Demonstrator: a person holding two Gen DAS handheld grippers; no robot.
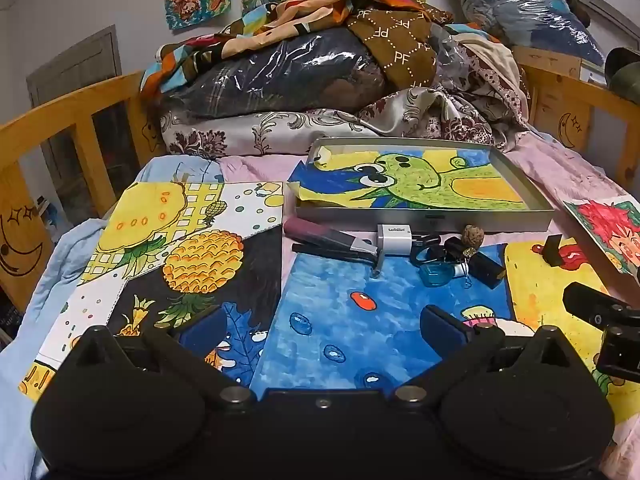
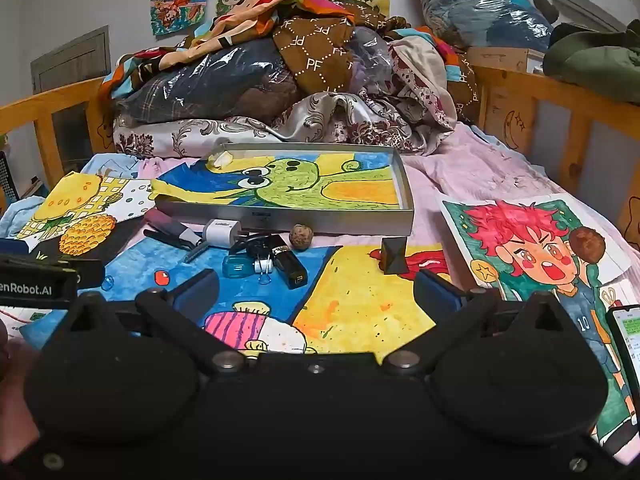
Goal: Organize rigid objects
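A shallow silver tray (image 1: 424, 222) (image 2: 352, 222) lined with a green frog drawing lies on the bed. Loose things are clustered in front of it: maroon-handled pliers (image 1: 328, 240) (image 2: 172, 234), a white charger (image 1: 394, 238) (image 2: 222, 232), a walnut (image 1: 473, 236) (image 2: 301, 236), a blue clear piece (image 1: 436, 274) (image 2: 238, 268), a black lighter-like block (image 1: 486, 270) (image 2: 290, 268) and a black binder clip (image 1: 554, 250) (image 2: 394, 258). My left gripper (image 1: 322, 330) hovers open over the blue drawing, short of the cluster. My right gripper (image 2: 316, 292) is open over the yellow drawing. Neither holds anything.
Coloured drawings cover the bed. A pile of bedding and plastic-wrapped bundles (image 2: 256, 80) rises behind the tray. Wooden rails (image 1: 60, 120) (image 2: 560, 92) fence both sides. A phone (image 2: 628, 344) lies at the right edge. A brown ball shape (image 2: 588, 244) sits on the red-haired portrait.
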